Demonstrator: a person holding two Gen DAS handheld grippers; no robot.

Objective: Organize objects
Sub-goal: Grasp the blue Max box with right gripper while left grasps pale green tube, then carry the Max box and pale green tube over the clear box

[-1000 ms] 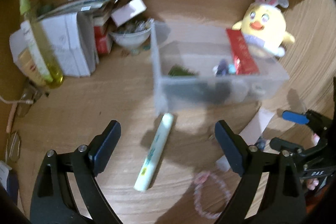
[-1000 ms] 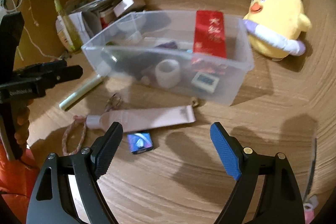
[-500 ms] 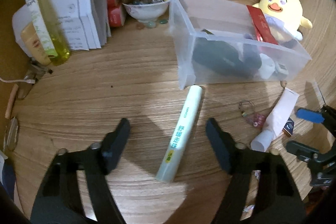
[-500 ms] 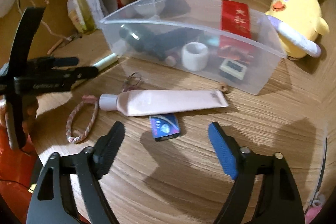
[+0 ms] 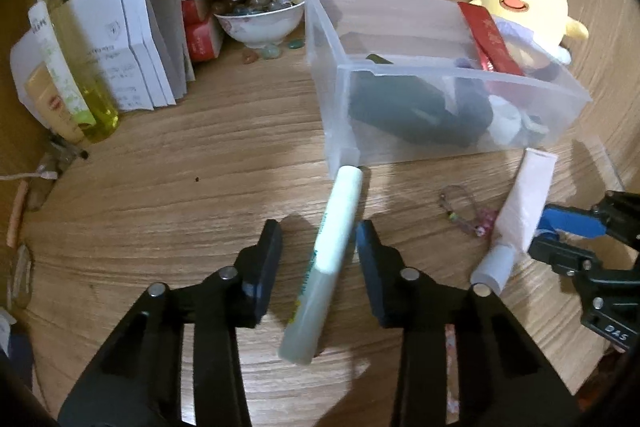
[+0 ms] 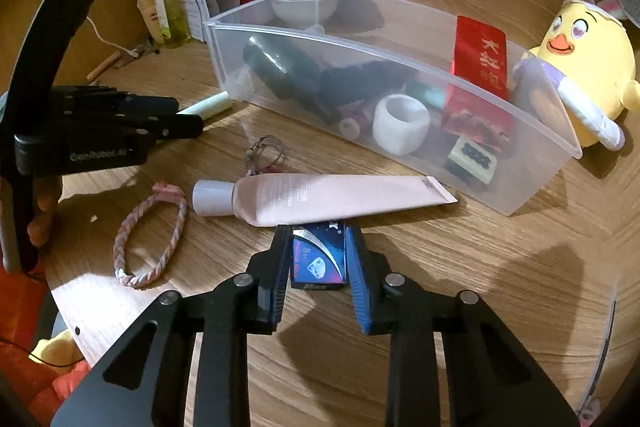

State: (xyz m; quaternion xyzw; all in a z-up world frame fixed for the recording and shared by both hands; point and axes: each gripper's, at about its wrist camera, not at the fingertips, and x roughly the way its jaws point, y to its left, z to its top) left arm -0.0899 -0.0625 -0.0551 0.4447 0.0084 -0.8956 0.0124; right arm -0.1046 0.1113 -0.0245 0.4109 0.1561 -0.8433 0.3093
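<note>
A clear plastic bin [image 5: 532,83] [image 6: 556,143] on the wooden table holds a red packet, dark objects and a white ring. A pale green tube [image 5: 324,259] lies in front of it, its far end near the bin's corner. My left gripper [image 5: 318,247] straddles the tube with both jaws partly closed; small gaps still show. A pink tube [image 6: 324,199] [image 5: 524,203] lies before the bin. My right gripper [image 6: 318,247] is shut on a small blue card pack [image 6: 319,259] lying on the table just in front of the pink tube.
A yellow plush chick [image 5: 524,7] [image 6: 588,67] sits right of the bin. Papers, boxes, a bowl of stones [image 5: 260,19] and a yellow bottle [image 5: 68,67] crowd the back left. A braided pink band [image 6: 148,239] and a bead keyring [image 6: 266,155] lie near the tubes.
Both grippers came down and forward. The left jaws narrowed around the green tube. The right jaws closed onto the blue card pack.
</note>
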